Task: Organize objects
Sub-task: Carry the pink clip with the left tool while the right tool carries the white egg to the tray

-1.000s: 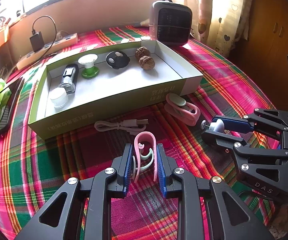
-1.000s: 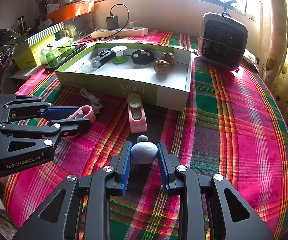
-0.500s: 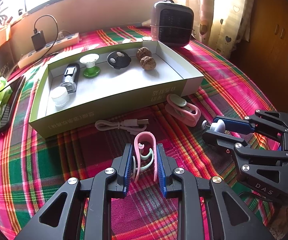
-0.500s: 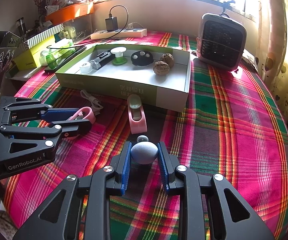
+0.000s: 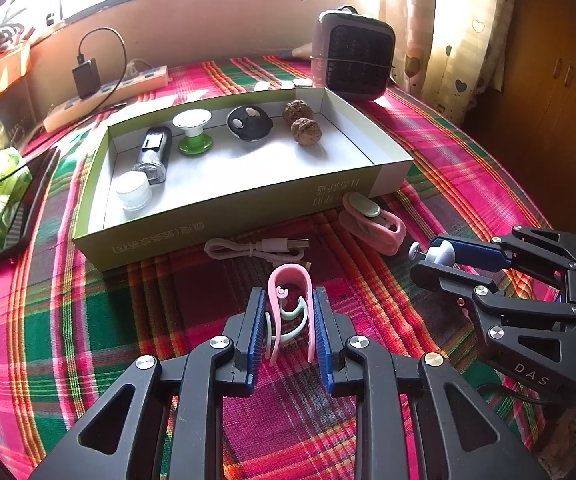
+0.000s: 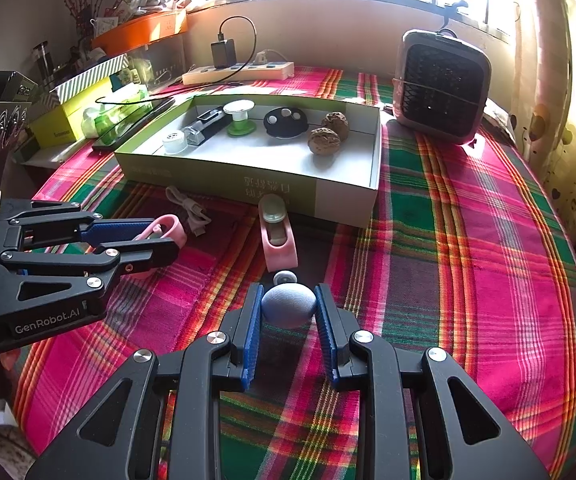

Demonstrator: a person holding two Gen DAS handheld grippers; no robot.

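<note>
**Both grippers loaded, hovering short of the box**

Left gripper (image 5: 290, 322): closed on a pink clip (image 5: 289, 308), blue pads pressing both of its sides; loop end of the clip pokes out past the fingertips, pale green hook visible inside it. Seen side-on in the right wrist view (image 6: 156, 240), same clip (image 6: 166, 229) sticking out of the tips.

Right gripper (image 6: 288, 312): clamped on a grey-blue egg-shaped knob (image 6: 288, 305), pads touching left and right. Small white round tip (image 6: 285, 278) just ahead of the knob. In the left wrist view this gripper (image 5: 434, 258) sits off to the right, same knob (image 5: 440, 251) between its fingers.

Ahead of both: green cardboard box (image 5: 224, 236), open top, on a plaid tablecloth (image 6: 468, 240). Inside the box, left to right: white cap (image 5: 133, 190), black-and-clear bottle (image 5: 153, 154), green-and-white spool (image 5: 194, 133), black round disc (image 5: 249, 123), two walnuts (image 5: 303, 122).

Between grippers and the box front wall: white USB cable (image 5: 256, 249) just ahead of the left gripper; pink holder with a grey-green pad (image 6: 277, 232) straight ahead of the right gripper, far end close to the box wall, contact unclear.

Beyond the box, right: small grey heater (image 6: 442, 88). Beyond it, left: power strip with a black charger (image 6: 238, 68).
</note>
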